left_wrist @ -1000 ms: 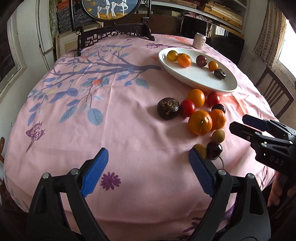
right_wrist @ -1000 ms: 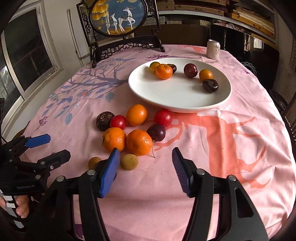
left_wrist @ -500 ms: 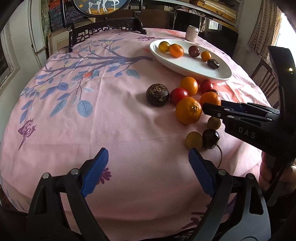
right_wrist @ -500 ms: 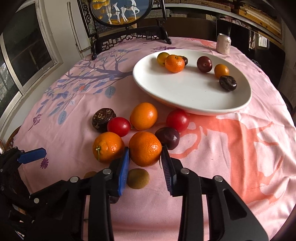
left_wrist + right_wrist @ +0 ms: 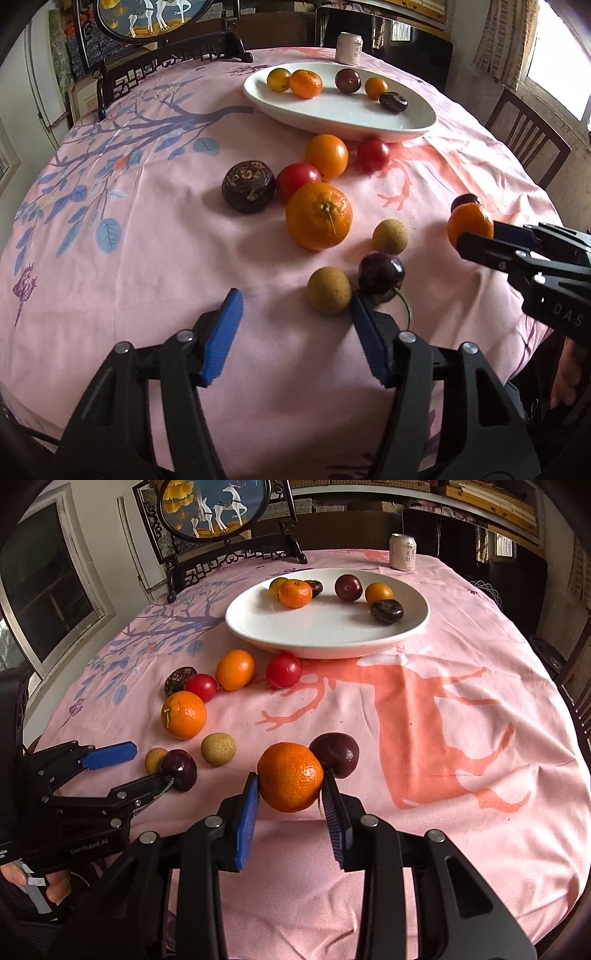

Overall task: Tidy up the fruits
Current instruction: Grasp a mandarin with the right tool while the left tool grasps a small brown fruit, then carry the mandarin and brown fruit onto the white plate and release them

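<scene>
My right gripper [image 5: 290,775] is shut on a mandarin [image 5: 290,777], pulled out of the loose fruit group; a dark plum [image 5: 334,755] touches its far right side. In the left wrist view that mandarin [image 5: 471,225] shows at the right gripper [image 5: 480,236] tips. My left gripper [image 5: 295,325] is closing low over the cloth. A longan [image 5: 328,290] lies between its tips, untouched, and a stemmed cherry [image 5: 380,277] sits by the right finger. The white plate [image 5: 332,650] holds several fruits.
On the pink cloth lie a large orange [image 5: 318,216], a second longan [image 5: 389,236], two red fruits, a smaller orange [image 5: 326,156] and a dark wrinkled fruit [image 5: 248,186]. A can [image 5: 403,552] and a deer screen [image 5: 212,507] stand at the back, a chair [image 5: 528,136] at the right.
The right gripper shut on the mandarin and drew it away from the group, the dark plum shifting with it. The left gripper moved up to the longan and cherry and its jaws narrowed.
</scene>
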Motion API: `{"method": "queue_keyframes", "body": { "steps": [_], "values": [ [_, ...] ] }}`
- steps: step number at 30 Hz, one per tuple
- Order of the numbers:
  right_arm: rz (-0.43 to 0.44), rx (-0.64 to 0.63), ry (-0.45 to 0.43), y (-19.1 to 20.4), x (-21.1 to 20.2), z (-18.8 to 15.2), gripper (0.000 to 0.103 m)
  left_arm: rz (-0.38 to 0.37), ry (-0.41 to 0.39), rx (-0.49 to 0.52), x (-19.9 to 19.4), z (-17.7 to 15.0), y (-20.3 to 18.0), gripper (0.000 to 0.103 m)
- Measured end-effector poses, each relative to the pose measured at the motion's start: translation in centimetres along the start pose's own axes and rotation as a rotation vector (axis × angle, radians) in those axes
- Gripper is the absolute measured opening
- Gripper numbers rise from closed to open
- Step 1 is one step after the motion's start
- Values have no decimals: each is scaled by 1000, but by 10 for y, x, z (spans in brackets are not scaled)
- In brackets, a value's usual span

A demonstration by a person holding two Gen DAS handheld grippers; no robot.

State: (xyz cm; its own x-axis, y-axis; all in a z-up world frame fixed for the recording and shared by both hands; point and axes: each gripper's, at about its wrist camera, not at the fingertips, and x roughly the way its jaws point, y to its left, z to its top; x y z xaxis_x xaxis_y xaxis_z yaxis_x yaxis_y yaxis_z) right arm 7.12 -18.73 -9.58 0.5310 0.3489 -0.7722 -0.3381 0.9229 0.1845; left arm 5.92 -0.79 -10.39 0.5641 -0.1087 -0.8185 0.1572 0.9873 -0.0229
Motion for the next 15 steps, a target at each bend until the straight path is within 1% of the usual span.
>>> {"method": "queue_keyframes", "body": {
  "steps": [2,4,5,6,7,11,13,15],
  "values": [
    [21,14,12,-5,7,0,35,-14,-13,-5,4,4,0,55],
    [29,10,2,-6,10,0,36,-13,-22,-6,5,7,-1,51],
    [29,9,3,-6,11,0,36,-19,-23,-5,5,7,-3,42],
    [29,9,6,-6,10,0,37,-18,-24,-1,4,7,-4,28],
    [22,7,6,-6,10,0,39,-19,-22,4,4,7,-5,24],
    [-12,-7,-3,-3,0,-1,40,-35,-18,-10,1,4,-3,24],
    [0,-21,-5,1,-3,0,40,-45,-16,-16,-1,3,-1,24],
    [-12,-32,2,4,0,1,41,-51,-16,-18,-2,1,0,24]
  ]
}}
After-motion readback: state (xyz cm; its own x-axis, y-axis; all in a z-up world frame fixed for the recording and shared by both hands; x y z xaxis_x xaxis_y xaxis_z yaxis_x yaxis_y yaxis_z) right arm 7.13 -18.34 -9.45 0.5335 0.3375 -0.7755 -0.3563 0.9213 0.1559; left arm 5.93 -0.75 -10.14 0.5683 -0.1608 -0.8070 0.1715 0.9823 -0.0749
